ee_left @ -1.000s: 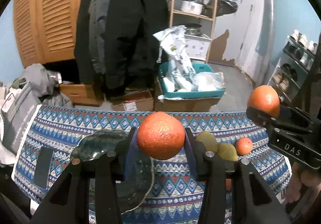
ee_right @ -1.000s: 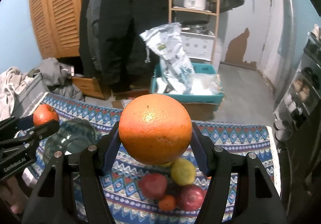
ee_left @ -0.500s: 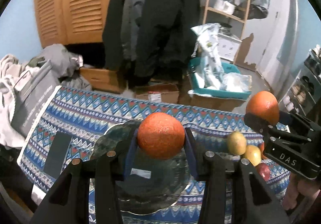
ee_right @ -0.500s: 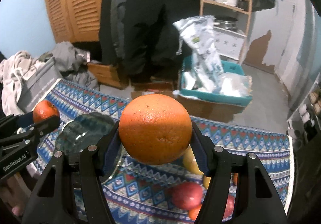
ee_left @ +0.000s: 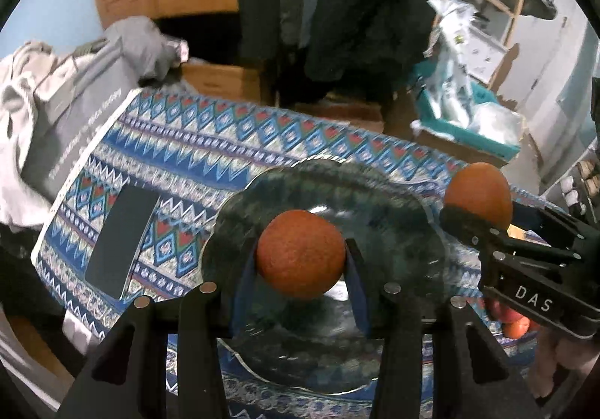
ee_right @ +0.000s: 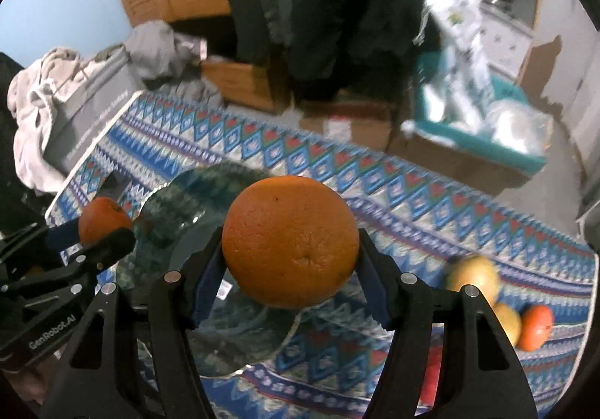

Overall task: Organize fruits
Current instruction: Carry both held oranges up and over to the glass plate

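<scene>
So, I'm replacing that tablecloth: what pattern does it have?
The woven tablecloth has blue, white and red zigzag and diamond bands, clearest in the left wrist view.

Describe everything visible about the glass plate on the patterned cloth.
The glass plate is a dark, blue-green tinted transparent dish with a wavy, scalloped rim and a mottled pattern; the cloth shows through it. It lies flat on the cloth and looks empty; a small white label shows through near its middle. Its near part is hidden behind the gripper fingers. Both held oranges hang in front of it in the pictures; whether either touches it cannot be told.
</scene>
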Tool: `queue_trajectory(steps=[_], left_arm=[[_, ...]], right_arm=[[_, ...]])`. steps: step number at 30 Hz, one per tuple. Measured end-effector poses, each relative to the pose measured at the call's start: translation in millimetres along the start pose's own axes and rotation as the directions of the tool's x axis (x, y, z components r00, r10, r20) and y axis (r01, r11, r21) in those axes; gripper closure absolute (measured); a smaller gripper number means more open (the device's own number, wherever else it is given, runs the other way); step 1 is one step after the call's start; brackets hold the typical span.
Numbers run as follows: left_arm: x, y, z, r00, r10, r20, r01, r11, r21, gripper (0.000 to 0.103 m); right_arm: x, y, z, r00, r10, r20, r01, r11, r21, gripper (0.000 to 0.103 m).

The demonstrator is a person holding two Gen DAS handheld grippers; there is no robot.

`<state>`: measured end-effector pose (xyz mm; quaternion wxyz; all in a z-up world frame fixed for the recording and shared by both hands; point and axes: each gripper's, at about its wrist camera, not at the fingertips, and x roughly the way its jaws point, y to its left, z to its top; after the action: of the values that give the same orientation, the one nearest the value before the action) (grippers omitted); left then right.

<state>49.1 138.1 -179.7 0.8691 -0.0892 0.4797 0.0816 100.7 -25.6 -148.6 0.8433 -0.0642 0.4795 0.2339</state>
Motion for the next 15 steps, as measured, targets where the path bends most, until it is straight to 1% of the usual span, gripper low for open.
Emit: queue_trajectory(steps=[7, 11, 13, 15], left_arm=[[23.5, 14.3, -8.9, 0.997, 0.039, -0.063, -0.039, 0.999, -0.001, 0.058], [42.1, 18.9, -15.5, 0.991, 0.026, -0.134, -0.029, 0.999, -0.017, 0.057], [48.0, 21.0, -18.4, 0.987, 0.024, -0.157, -0.028, 0.999, -0.025, 0.057], [49.6, 19.9, -19.9, 0.986, 0.038, -0.163, -0.041, 0.999, -0.019, 0.057]], right_arm=[[39.3, 16.3, -10.3, 0.995, 0.003, -0.097, -0.007, 0.999, -0.036, 0.037], [50.5, 20.8, -15.5, 0.991, 0.006, -0.137, -0.013, 0.999, -0.050, 0.037], [53.1, 22.5, -17.2, 0.989, 0.007, -0.148, -0.015, 0.998, -0.056, 0.037], [55.3, 23.8, -18.9, 0.987, 0.005, -0.159, -0.015, 0.998, -0.060, 0.037]])
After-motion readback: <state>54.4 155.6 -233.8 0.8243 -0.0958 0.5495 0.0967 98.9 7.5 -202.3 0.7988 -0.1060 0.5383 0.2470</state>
